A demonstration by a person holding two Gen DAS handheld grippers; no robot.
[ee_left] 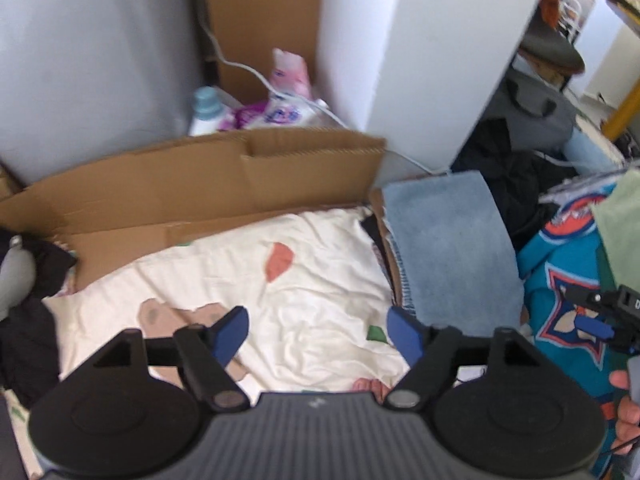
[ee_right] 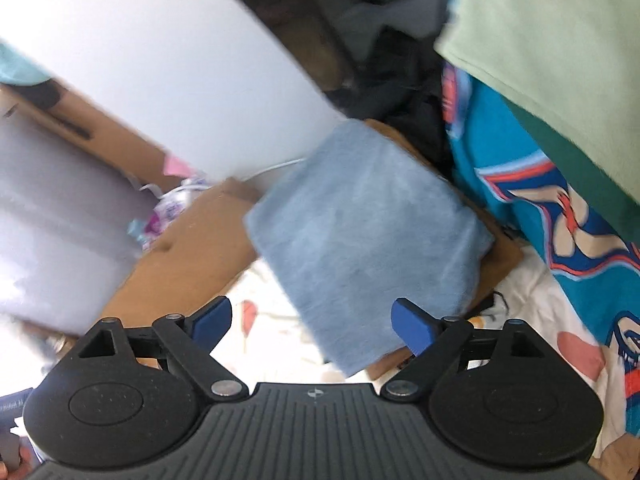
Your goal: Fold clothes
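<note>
Item: folded blue towel [ee_right: 360, 232]. It lies flat on a stack at the edge of a cardboard box [ee_left: 192, 184], just beside a cream printed sheet [ee_left: 288, 300]. No pad touches it.

Left gripper [ee_left: 318, 334]: jaws wide apart, nothing between them, hanging above the sheet.

Right gripper [ee_right: 312, 326]: jaws wide apart, empty, hanging over the towel's near edge.

Step in hand: judged a release; the towel looks finished and put down.

Next move: likely a fresh piece from the heap at the right, where a teal printed garment [ee_left: 568, 280] and a pale green cloth [ee_right: 560, 40] lie loose. It calls for a pinch on one layer only.

Surface: sheet spread over a low, soft base, creased.

Room: white walls, a white cable [ee_left: 248, 72], a bottle [ee_left: 206, 110] and packets behind the box, dark bags beyond. Right-wrist view is blurred.
</note>
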